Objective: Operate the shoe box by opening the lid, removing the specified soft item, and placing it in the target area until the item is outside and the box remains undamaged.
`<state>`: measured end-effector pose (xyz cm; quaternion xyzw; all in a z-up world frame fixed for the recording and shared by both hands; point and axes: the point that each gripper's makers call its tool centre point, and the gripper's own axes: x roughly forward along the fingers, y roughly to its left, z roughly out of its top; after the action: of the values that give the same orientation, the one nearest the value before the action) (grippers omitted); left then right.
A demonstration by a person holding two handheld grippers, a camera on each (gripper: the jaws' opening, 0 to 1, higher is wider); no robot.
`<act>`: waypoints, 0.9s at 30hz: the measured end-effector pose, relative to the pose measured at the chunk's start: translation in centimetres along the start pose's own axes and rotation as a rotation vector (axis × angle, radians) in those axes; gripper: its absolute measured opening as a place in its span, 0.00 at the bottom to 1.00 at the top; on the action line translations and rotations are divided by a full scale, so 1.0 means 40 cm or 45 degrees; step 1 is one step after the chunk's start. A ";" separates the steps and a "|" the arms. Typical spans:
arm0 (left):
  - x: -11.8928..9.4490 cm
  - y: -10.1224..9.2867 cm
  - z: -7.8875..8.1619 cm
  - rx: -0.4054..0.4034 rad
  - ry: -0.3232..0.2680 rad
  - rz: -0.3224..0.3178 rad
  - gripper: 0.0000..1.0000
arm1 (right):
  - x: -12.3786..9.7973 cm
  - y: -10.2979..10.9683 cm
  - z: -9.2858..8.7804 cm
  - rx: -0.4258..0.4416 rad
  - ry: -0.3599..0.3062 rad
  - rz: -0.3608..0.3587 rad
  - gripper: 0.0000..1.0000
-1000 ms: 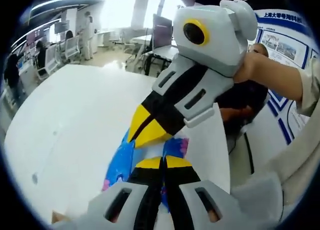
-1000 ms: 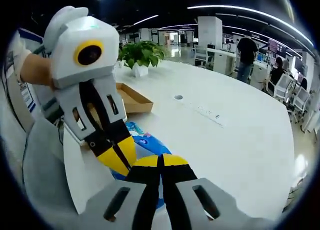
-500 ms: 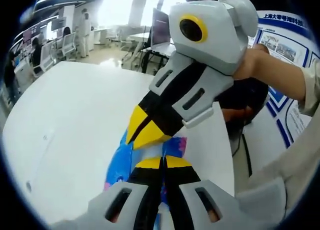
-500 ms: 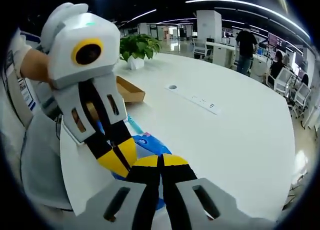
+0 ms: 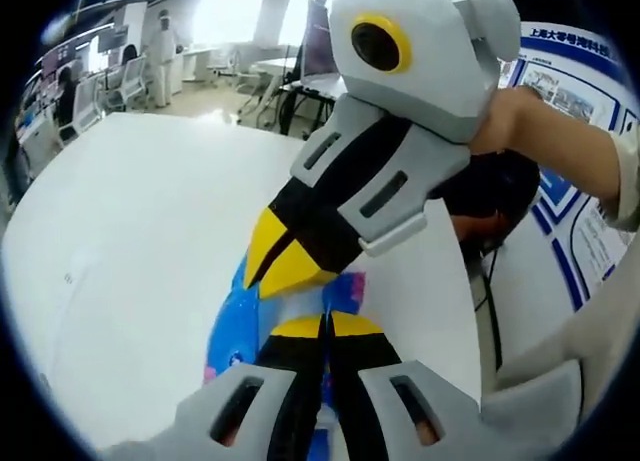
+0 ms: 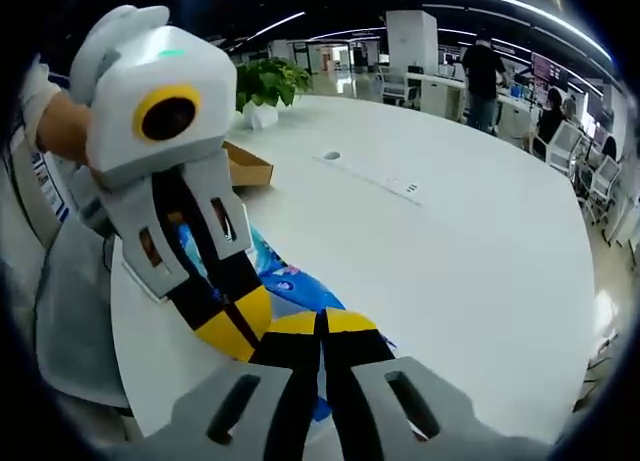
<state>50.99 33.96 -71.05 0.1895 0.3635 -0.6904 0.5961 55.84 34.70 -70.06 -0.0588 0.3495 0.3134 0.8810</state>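
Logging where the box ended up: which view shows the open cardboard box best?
The right gripper view: the cardboard box sits on the white table near a potted plant, partly hidden by the left gripper. The left gripper view faces elsewhere.

On the blue-and-white wall board, seen in the left gripper view to the right of the person's hand, a blue header band along the top carries a line of white Chinese characters; they are too small and blurred to read with certainty. The panels below the header hold print and pictures too fine to make out. No other text can be read.
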 end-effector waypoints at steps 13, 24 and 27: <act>0.039 0.009 -0.058 -0.021 0.052 0.002 0.00 | 0.057 0.002 -0.056 0.025 0.041 0.022 0.00; 0.053 0.001 -0.057 -0.030 0.048 -0.006 0.00 | 0.064 -0.005 -0.065 0.025 0.047 0.012 0.00; 0.055 -0.001 -0.058 -0.033 0.050 -0.007 0.00 | 0.065 -0.011 -0.070 0.032 0.043 -0.002 0.00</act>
<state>50.06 34.15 -74.10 0.1943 0.3844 -0.6835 0.5893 55.93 34.79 -73.90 -0.0532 0.3684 0.3073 0.8758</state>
